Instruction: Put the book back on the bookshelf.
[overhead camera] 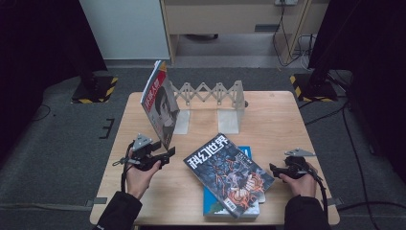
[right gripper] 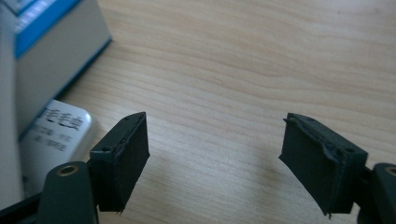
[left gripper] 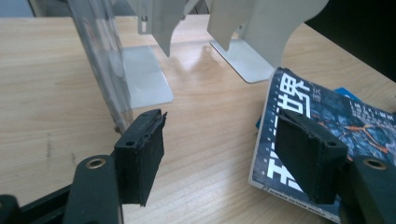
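A magazine leans at the left end of the rack, and before the rack another magazine lies on a book.

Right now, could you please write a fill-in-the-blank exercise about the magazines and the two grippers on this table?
1. The red magazine stands ____ against the bookend rack.
2. The dark magazine lies on a ____ book.
3. The left gripper is ____.
4. The right gripper holds ____.

Missing words: upright; blue; open; nothing
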A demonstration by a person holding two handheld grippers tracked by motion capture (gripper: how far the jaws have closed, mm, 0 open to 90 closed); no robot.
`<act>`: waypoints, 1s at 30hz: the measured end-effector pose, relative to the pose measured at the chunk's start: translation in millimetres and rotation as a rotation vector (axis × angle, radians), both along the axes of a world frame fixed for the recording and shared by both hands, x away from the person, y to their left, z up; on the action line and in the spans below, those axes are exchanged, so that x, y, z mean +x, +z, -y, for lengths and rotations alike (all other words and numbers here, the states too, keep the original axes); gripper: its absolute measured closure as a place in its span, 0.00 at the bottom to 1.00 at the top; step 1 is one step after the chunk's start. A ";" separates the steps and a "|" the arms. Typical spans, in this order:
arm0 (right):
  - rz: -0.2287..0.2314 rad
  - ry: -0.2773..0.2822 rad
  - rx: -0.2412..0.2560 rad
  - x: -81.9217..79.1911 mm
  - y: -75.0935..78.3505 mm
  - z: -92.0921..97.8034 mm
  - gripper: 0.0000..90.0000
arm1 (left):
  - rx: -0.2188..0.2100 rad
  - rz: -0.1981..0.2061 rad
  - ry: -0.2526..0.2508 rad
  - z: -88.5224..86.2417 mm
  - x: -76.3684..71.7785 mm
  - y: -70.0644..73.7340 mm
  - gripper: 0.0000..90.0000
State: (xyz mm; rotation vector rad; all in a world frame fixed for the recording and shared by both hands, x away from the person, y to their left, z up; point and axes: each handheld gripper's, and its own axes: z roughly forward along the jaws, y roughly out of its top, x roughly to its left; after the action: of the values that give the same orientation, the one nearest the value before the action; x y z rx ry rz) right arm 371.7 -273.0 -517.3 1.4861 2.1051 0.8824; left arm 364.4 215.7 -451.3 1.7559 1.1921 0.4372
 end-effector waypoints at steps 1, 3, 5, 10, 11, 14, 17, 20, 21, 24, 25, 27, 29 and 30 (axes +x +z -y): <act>0.007 -0.001 0.006 -1.0 2.4 -1.2 0.26 | 0.000 0.000 0.000 0.0 0.0 0.0 0.36; 0.018 0.000 0.015 -3.2 6.3 -3.0 0.27 | -0.006 -0.026 -0.013 2.5 0.8 -7.2 0.35; 0.036 0.008 0.019 -5.2 10.2 -4.9 0.28 | -0.015 -0.045 -0.028 4.8 1.7 -12.6 0.35; 0.065 0.024 0.039 -8.6 20.8 -10.3 0.31 | -0.049 -0.101 -0.059 11.9 4.2 -24.2 0.35; 0.065 0.024 0.039 -8.6 20.8 -10.3 0.31 | -0.049 -0.101 -0.059 11.9 4.2 -24.2 0.35; 0.102 0.036 0.052 -12.1 31.2 -13.6 0.32 | -0.043 -0.119 -0.067 17.6 5.6 -30.5 0.35; 0.120 0.045 0.069 -14.1 37.6 -17.9 0.32 | -0.031 -0.127 -0.085 23.5 7.0 -34.5 0.35; 0.129 0.076 0.079 -15.4 40.6 -24.5 0.33 | -0.042 -0.138 -0.100 29.9 8.3 -38.9 0.35; 0.122 0.086 0.081 -16.0 40.6 -26.3 0.33 | -0.034 -0.138 -0.102 32.3 8.8 -40.8 0.35; 0.107 0.108 0.087 -16.0 38.7 -32.7 0.33 | -0.026 -0.153 -0.117 38.6 10.7 -46.0 0.35; 0.107 0.108 0.087 -16.0 38.7 -32.7 0.33 | -0.026 -0.153 -0.117 38.6 10.7 -46.0 0.35; 0.093 0.126 0.088 -15.8 35.8 -38.3 0.33 | -0.034 -0.170 -0.137 42.4 12.5 -50.9 0.35; 0.084 0.136 0.089 -15.8 34.4 -41.0 0.33 | -0.039 -0.177 -0.139 43.0 13.0 -52.3 0.34; 0.084 0.136 0.089 -15.8 34.4 -41.0 0.33 | -0.054 -0.184 -0.143 42.9 13.8 -53.5 0.34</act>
State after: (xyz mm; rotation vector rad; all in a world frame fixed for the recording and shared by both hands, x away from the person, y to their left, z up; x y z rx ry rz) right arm 355.9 -232.0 -482.9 1.3360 2.1500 1.0827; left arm 378.2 172.8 -504.8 1.8505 1.1837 0.1598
